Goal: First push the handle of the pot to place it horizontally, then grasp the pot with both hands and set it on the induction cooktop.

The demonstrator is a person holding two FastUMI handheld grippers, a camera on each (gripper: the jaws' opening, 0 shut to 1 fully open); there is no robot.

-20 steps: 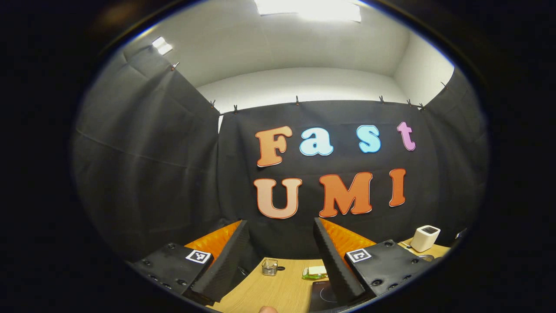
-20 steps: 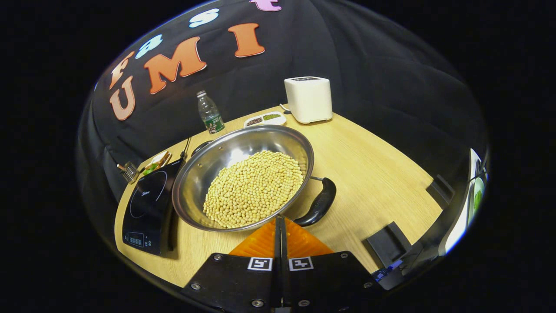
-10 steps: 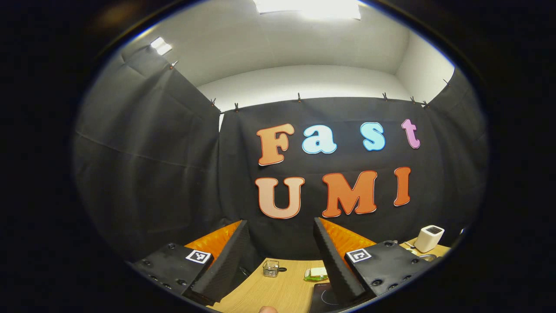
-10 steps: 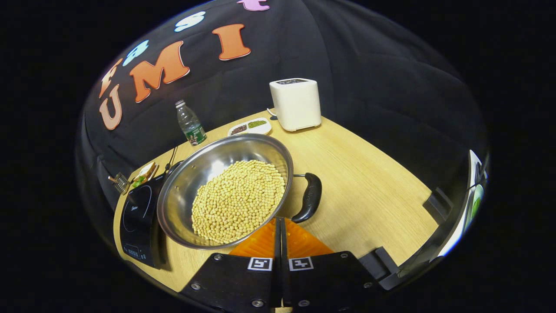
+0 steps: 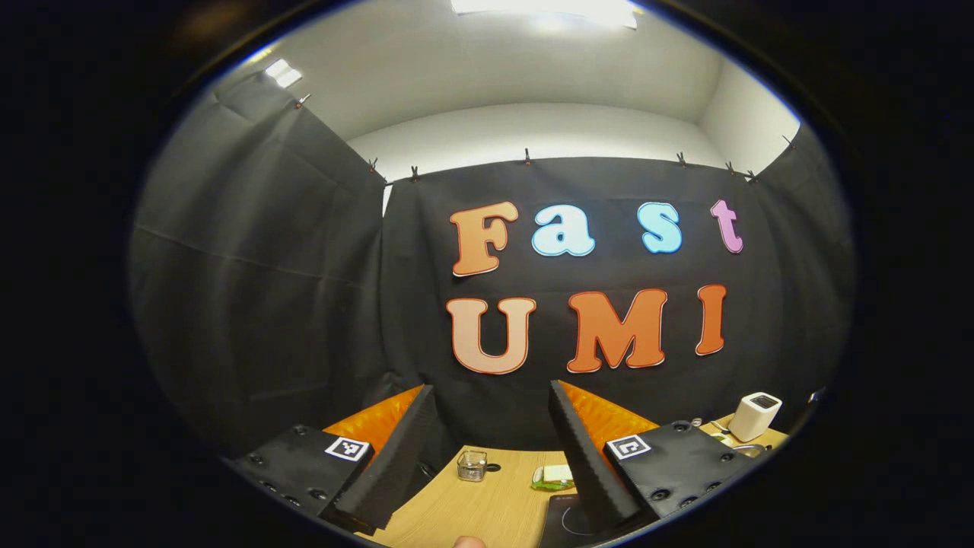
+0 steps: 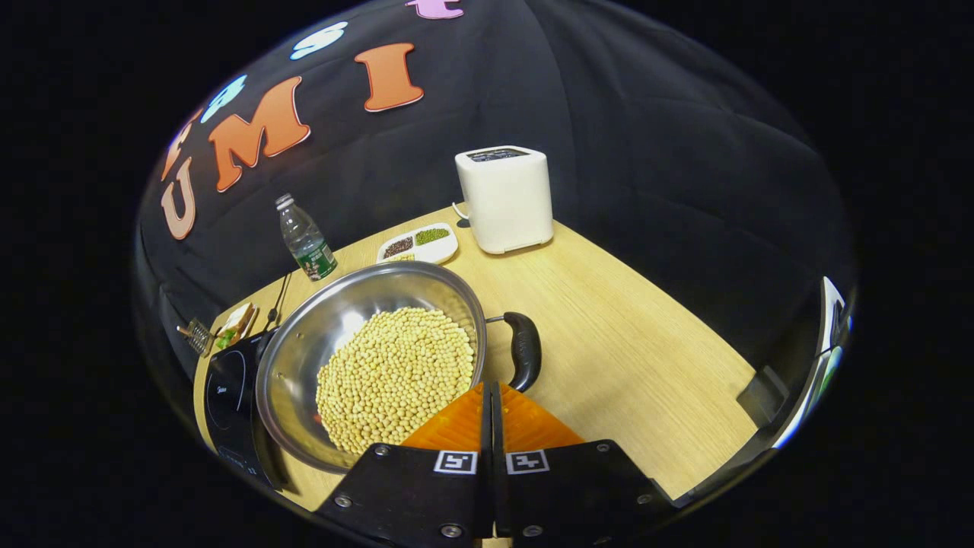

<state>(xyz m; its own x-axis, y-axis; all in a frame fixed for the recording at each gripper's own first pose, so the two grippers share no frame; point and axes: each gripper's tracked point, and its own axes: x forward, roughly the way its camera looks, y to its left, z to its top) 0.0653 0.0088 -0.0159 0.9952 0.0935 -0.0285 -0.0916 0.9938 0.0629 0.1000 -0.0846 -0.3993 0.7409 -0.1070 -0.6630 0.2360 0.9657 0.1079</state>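
Right gripper view: my right gripper (image 6: pixel 490 396), jaws together on nothing, sits beside the pot (image 6: pixel 373 365) handle (image 6: pixel 523 352); my left gripper (image 5: pixel 487 438) gapes wide.

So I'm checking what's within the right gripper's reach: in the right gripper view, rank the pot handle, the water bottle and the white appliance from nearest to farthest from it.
1. Pot handle: just ahead of the right gripper, slightly right.
2. Water bottle: far left, past the pot.
3. White appliance: at the table's back edge; too close to the bottle to rank surely.
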